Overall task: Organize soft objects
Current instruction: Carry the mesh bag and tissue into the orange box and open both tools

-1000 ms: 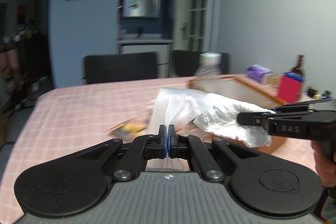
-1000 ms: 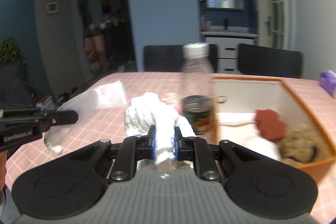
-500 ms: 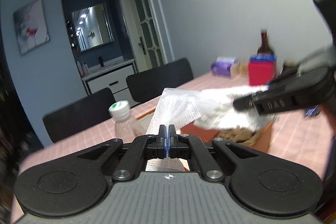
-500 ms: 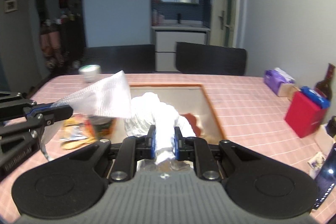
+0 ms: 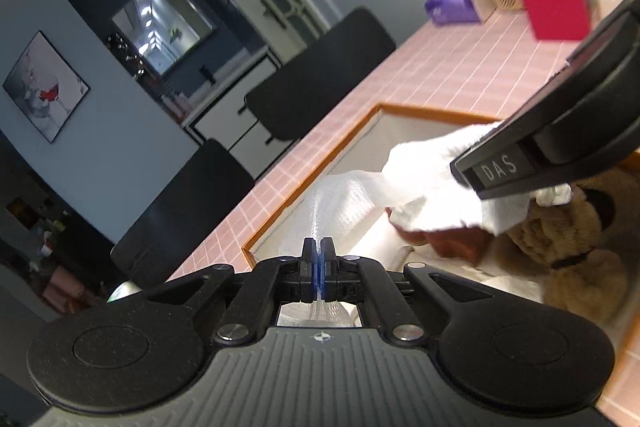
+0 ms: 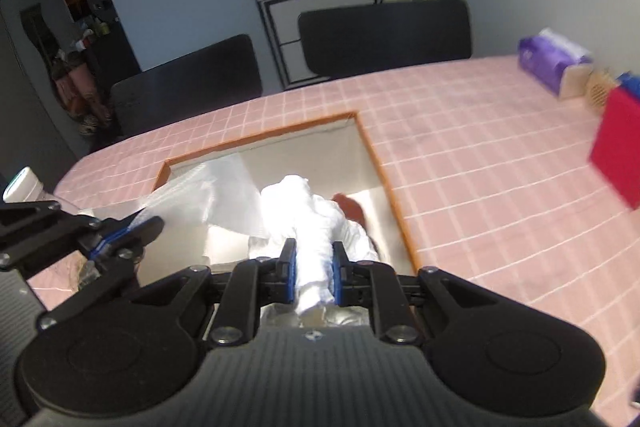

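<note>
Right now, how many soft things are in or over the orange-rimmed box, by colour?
White: 1, the cloth, held over the box by both grippers
Red-brown: 1, a plush
Tan: 1, a plush
Total: 3

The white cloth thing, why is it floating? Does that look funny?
It is not floating. The white cloth is stretched in the air between both grippers, left gripper and right gripper, above the orange-rimmed box. Nothing looks spilled or broken.
</note>
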A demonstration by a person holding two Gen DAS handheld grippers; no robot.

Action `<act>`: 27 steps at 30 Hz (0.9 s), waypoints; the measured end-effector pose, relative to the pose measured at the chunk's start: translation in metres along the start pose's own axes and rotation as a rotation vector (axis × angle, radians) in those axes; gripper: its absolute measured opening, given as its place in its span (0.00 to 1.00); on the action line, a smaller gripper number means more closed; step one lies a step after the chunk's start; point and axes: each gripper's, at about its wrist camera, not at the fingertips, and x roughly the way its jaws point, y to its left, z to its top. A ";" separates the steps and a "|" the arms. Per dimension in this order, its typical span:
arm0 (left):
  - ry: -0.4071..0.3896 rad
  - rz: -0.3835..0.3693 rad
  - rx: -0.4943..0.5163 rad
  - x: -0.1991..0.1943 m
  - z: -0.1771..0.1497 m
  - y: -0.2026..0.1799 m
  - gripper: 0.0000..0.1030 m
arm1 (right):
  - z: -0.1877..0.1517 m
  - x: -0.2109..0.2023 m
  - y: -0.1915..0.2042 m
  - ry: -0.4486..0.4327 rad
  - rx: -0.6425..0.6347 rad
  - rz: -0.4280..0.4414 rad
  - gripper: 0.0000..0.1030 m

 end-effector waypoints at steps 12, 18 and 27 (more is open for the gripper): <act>0.170 0.064 0.037 0.050 0.003 -0.004 0.08 | 0.015 0.041 -0.010 0.082 0.038 0.030 0.16; 0.168 0.080 0.036 0.046 0.009 -0.007 0.33 | 0.017 0.041 -0.013 0.079 0.050 0.021 0.16; 0.081 0.072 0.050 0.016 0.010 -0.002 0.61 | 0.015 0.046 -0.003 0.117 0.013 0.029 0.26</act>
